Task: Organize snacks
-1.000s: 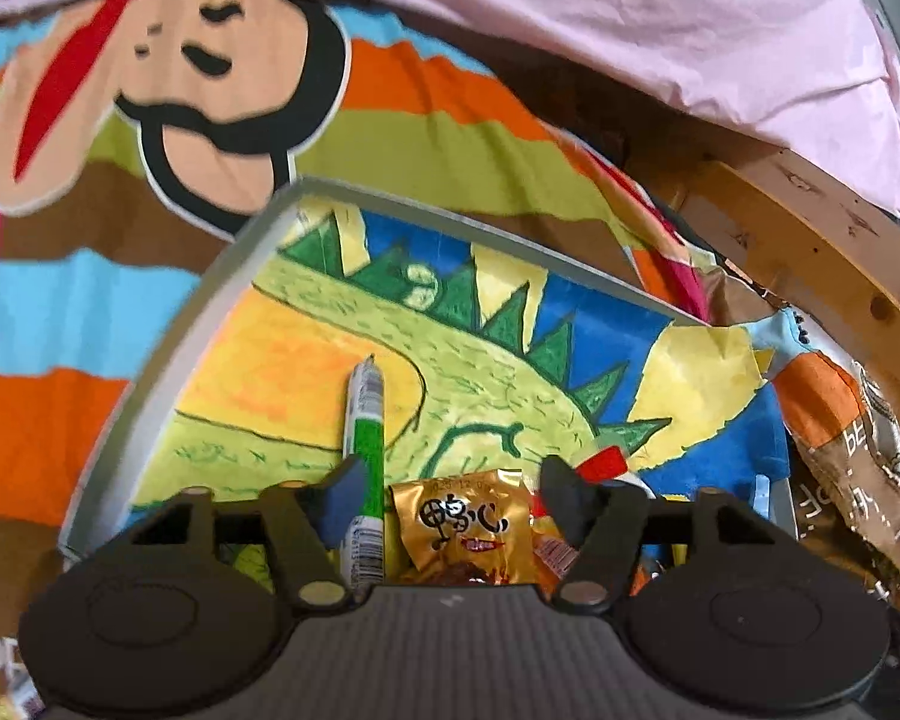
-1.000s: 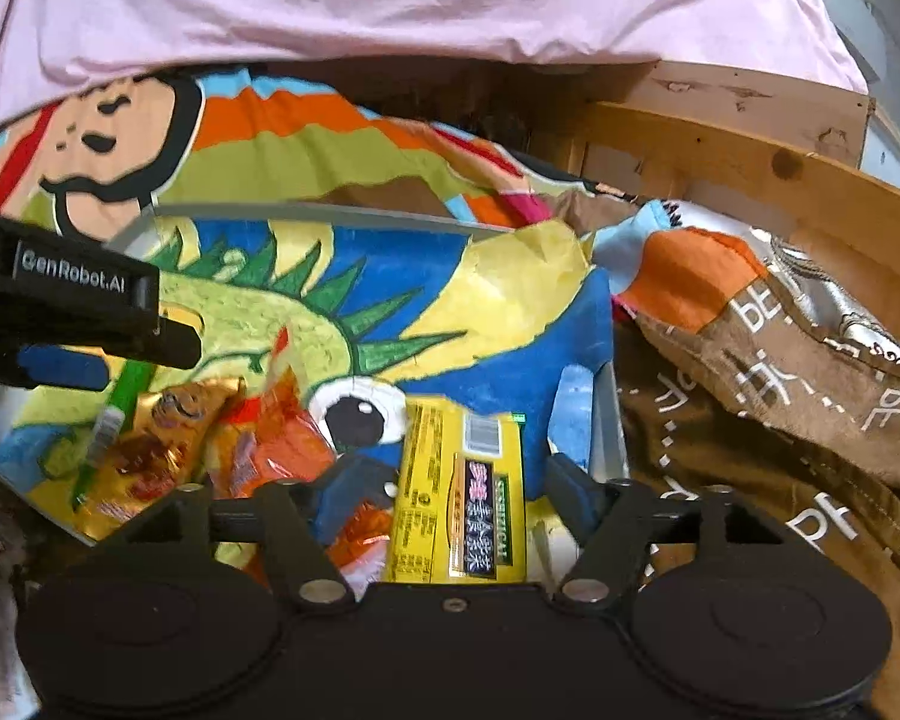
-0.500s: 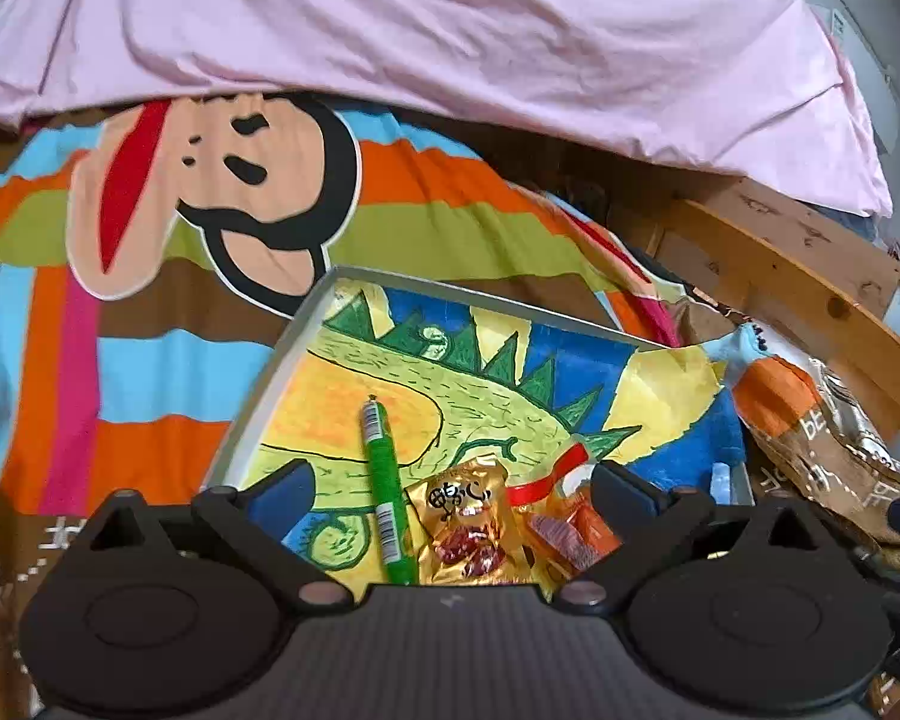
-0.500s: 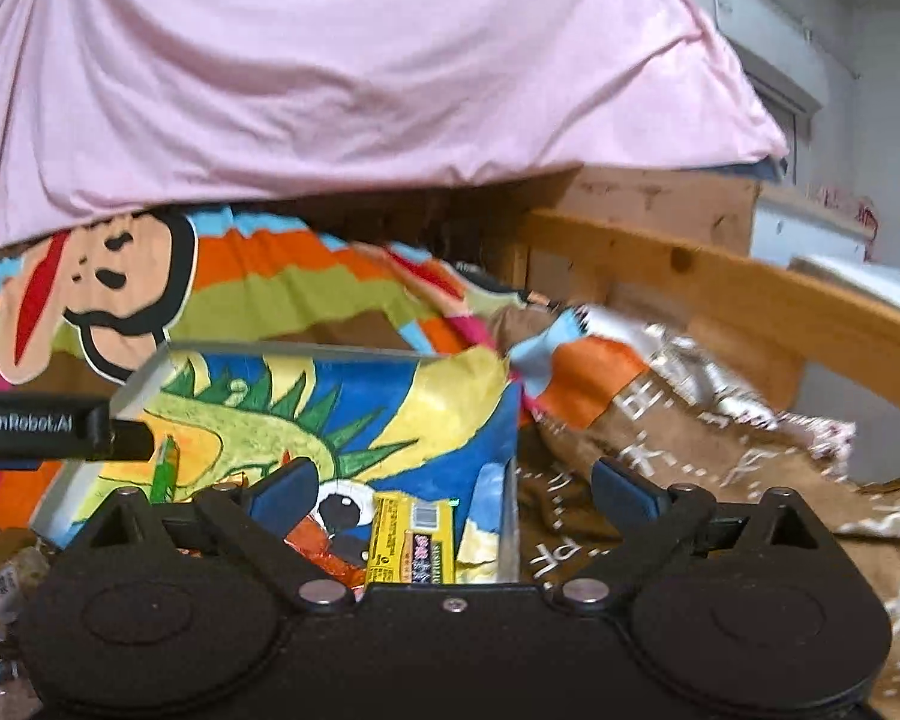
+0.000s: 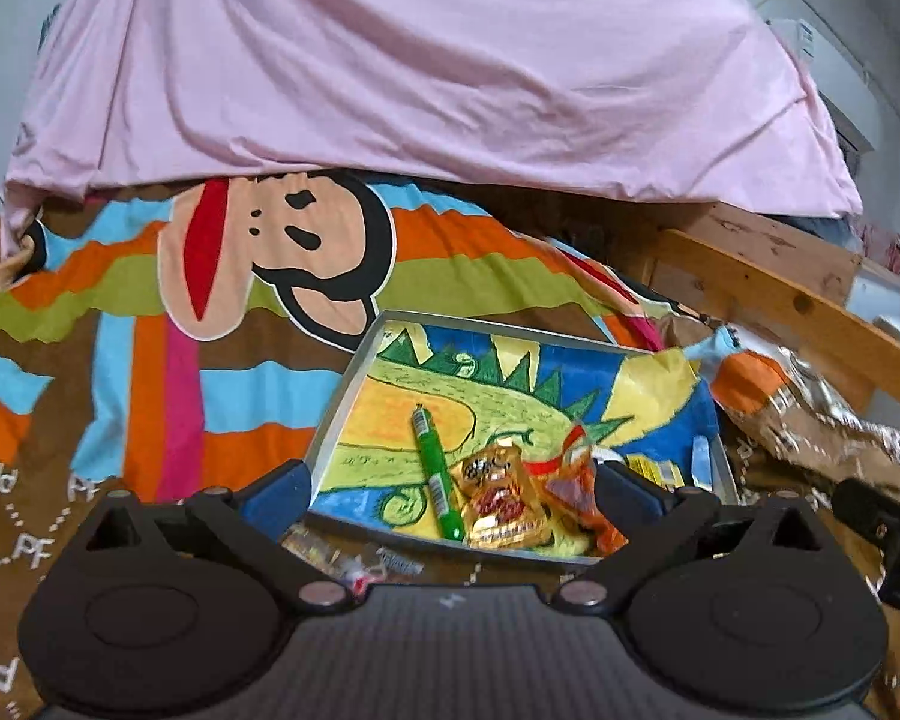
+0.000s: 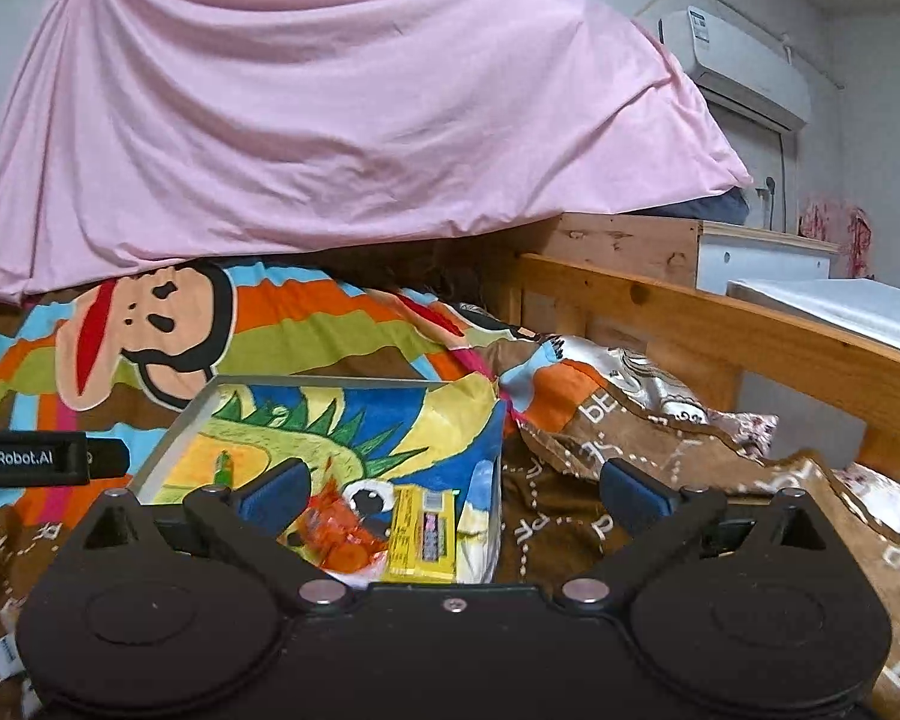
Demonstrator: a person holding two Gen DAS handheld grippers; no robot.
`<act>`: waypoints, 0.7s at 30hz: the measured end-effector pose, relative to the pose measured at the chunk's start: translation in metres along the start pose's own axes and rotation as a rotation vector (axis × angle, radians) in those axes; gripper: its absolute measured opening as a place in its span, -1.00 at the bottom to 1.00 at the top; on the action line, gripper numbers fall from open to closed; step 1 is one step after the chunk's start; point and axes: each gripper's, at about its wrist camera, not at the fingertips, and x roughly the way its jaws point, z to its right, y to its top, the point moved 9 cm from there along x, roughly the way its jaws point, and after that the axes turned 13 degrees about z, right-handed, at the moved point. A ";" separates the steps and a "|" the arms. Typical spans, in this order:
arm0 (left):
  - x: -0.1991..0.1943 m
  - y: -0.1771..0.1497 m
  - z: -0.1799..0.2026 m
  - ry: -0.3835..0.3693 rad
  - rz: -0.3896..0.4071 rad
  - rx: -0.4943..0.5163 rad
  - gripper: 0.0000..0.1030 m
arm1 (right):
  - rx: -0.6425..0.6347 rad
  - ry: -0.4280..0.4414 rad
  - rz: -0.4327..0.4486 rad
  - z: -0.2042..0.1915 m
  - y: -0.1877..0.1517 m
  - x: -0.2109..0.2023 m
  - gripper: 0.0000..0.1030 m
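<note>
A shallow grey box (image 5: 336,414) lined with a dinosaur drawing lies on the bed. It holds a green stick snack (image 5: 432,480), a gold packet (image 5: 501,504) and an orange packet (image 5: 576,492). A yellow packet (image 6: 423,534) lies at its near right corner, beside the orange packet (image 6: 336,540). My left gripper (image 5: 453,489) hovers short of the box's near edge, wide open and holding nothing. My right gripper (image 6: 453,489) hangs before the box's right corner (image 6: 492,420). Its jaws are opening and the pads touch nothing.
A striped monkey blanket (image 5: 270,276) covers the bed, with a pink sheet (image 5: 390,72) draped behind. A wooden bed rail (image 6: 720,330) runs along the right above a rumpled brown quilt (image 6: 660,444). Loose wrappers (image 5: 324,546) lie on the blanket just before the box.
Both grippers have drawn back and risen from the box while their jaws spread wide. The snacks stay lying in the box. More of the pink sheet and room now shows.
</note>
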 end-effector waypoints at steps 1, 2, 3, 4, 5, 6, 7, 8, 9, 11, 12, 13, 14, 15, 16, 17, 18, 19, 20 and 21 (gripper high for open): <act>-0.008 -0.002 0.000 0.000 0.002 0.007 0.99 | -0.002 0.003 0.001 0.000 0.000 -0.008 0.99; -0.016 -0.004 0.001 0.001 0.004 0.011 0.99 | -0.004 0.005 0.002 -0.001 -0.001 -0.015 0.99; -0.023 -0.005 0.000 0.002 0.006 0.016 0.99 | -0.004 0.006 0.002 -0.001 -0.002 -0.022 0.99; -0.031 -0.007 0.000 0.004 0.008 0.022 0.99 | -0.003 0.007 0.000 -0.002 -0.003 -0.027 0.99; -0.037 -0.009 -0.001 0.007 0.009 0.027 0.99 | -0.001 0.012 -0.004 -0.002 -0.005 -0.034 0.99; -0.044 -0.011 -0.001 0.010 0.011 0.033 0.99 | 0.000 0.016 -0.008 -0.003 -0.007 -0.040 0.99; -0.050 -0.012 -0.002 0.015 0.013 0.037 0.99 | 0.002 0.018 -0.012 -0.004 -0.008 -0.046 0.99; -0.057 -0.014 -0.003 0.020 0.016 0.040 0.99 | 0.003 0.021 -0.016 -0.005 -0.010 -0.050 0.99; -0.063 -0.015 -0.004 0.030 0.022 0.046 0.99 | 0.006 0.024 -0.020 -0.005 -0.011 -0.055 0.99; -0.073 -0.018 -0.006 0.046 0.031 0.056 0.99 | 0.013 0.031 -0.033 -0.007 -0.016 -0.067 0.99; -0.078 -0.020 -0.006 0.044 0.026 0.064 0.99 | 0.012 0.035 -0.040 -0.009 -0.018 -0.071 0.99; -0.082 -0.022 -0.007 0.043 0.016 0.070 0.99 | 0.007 0.041 -0.049 -0.011 -0.020 -0.077 0.99; -0.086 -0.025 -0.008 0.045 0.006 0.074 0.99 | -0.001 0.046 -0.052 -0.013 -0.022 -0.081 0.99; -0.090 -0.028 -0.009 0.051 -0.002 0.077 0.99 | -0.008 0.048 -0.054 -0.015 -0.023 -0.085 0.99; -0.094 -0.031 -0.011 0.060 -0.012 0.082 0.99 | -0.013 0.049 -0.056 -0.016 -0.025 -0.089 0.99; -0.098 -0.034 -0.013 0.069 -0.019 0.086 0.99 | -0.014 0.050 -0.061 -0.017 -0.027 -0.094 0.99; -0.102 -0.037 -0.015 0.079 -0.028 0.090 0.99 | -0.014 0.052 -0.067 -0.017 -0.029 -0.098 0.99; -0.105 -0.040 -0.018 0.090 -0.038 0.095 0.99 | -0.014 0.053 -0.073 -0.018 -0.031 -0.101 0.99; -0.109 -0.043 -0.020 0.099 -0.048 0.097 0.99 | -0.015 0.054 -0.079 -0.018 -0.032 -0.104 0.99; -0.113 -0.046 -0.023 0.106 -0.056 0.096 0.99 | -0.019 0.053 -0.085 -0.019 -0.034 -0.107 0.99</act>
